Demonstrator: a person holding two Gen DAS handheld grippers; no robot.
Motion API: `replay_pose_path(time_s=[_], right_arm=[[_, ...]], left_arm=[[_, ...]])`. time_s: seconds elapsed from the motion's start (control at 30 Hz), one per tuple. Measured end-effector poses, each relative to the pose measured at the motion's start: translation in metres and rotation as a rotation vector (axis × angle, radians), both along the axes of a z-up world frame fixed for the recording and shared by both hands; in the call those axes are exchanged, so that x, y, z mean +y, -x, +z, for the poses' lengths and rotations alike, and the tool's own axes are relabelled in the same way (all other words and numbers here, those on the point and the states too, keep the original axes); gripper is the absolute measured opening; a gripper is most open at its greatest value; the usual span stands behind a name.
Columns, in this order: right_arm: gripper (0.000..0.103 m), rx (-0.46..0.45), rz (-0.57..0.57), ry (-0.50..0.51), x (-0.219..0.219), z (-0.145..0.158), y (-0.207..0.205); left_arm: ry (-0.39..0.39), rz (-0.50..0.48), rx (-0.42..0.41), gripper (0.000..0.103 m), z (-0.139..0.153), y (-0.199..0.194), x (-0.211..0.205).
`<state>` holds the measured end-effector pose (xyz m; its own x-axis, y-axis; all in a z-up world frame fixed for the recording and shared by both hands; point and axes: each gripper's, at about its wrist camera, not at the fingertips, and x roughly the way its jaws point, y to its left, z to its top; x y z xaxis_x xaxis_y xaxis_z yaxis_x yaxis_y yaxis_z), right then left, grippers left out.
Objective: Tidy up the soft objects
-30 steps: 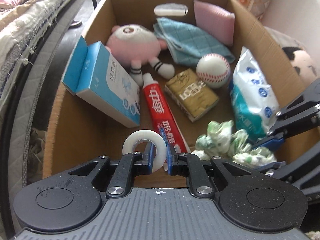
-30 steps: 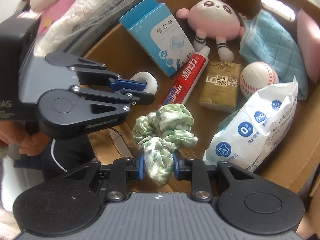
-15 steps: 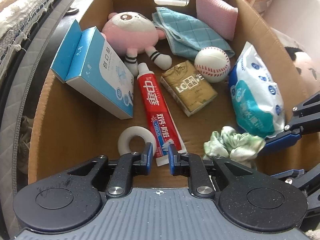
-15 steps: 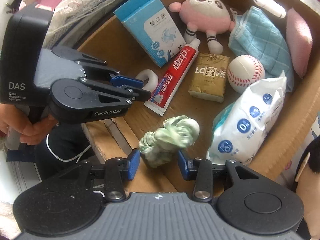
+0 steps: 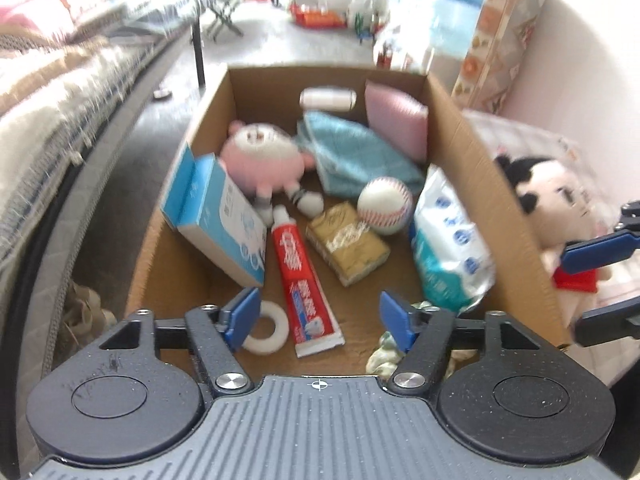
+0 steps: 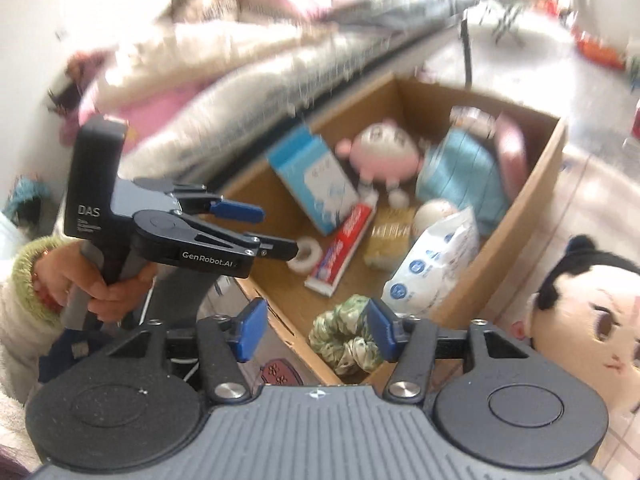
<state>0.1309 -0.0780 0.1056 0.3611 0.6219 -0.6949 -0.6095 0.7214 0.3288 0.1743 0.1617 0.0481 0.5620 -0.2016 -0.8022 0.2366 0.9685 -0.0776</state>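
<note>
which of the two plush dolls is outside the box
The black-haired doll: it sits beside the cardboard box, past its right wall. The pink doll lies inside the box, at the back beside the blue cloth.

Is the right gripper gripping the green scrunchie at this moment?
No, the right gripper is open, its blue pads spread wide and empty, while the green scrunchie lies loose in the near corner of the cardboard box.

Domestic bedroom: a mattress (image 5: 60,152) with rumpled bedding (image 6: 248,52) runs along one side, a cardboard box (image 5: 472,148) of household items sits on the floor, a plush doll (image 6: 592,316) lies beside it, and a folding stool (image 5: 224,20) stands beyond.
</note>
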Motion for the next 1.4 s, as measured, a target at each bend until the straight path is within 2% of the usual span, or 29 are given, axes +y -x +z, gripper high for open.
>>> replay_pose_path(time_s=[0.17,0.23,0.37,0.43,0.5,0.6,0.77,0.93,1.1,1.27,1.4], right_arm=[[0.071,-0.132,-0.101,-0.106,-0.044,0.015,0.042],[0.074,-0.172,-0.150,-0.148,-0.065,0.018,0.058],[0.081,-0.219,-0.254,-0.232,-0.105,0.020,0.092],[0.086,-0.208,-0.298,-0.287,-0.125,0.016,0.106],[0.098,-0.208,-0.339,-0.338,-0.144,0.010,0.121],[0.099,-0.223,-0.417,-0.354,-0.166,0.001,0.144],[0.103,-0.292,-0.584,-0.238,-0.190,-0.013,0.176],[0.103,-0.342,-0.781,-0.083,-0.215,-0.026,0.195],[0.103,-0.394,-0.925,0.056,-0.213,-0.030,0.206],[0.103,-0.419,-1.050,0.161,-0.204,-0.034,0.215],[0.103,-0.465,-1.086,0.230,-0.194,-0.037,0.225]], left_arm=[[0.037,0.018,-0.100,0.084,0.024,0.027,-0.005],[0.060,0.034,-0.121,0.087,0.031,0.039,-0.005],[0.090,0.039,-0.143,0.101,0.042,0.063,-0.013],[0.092,0.038,-0.183,0.103,0.047,0.079,-0.018],[0.094,0.022,-0.206,0.103,0.050,0.094,-0.023],[0.102,0.015,-0.198,0.103,0.049,0.111,-0.034],[0.121,-0.007,-0.200,0.103,0.038,0.138,-0.058],[0.074,-0.012,-0.239,0.103,0.027,0.160,-0.089],[0.078,0.017,-0.248,0.103,0.021,0.172,-0.115],[-0.027,0.066,-0.294,0.103,0.018,0.183,-0.140],[-0.107,0.077,-0.332,0.103,0.012,0.192,-0.150]])
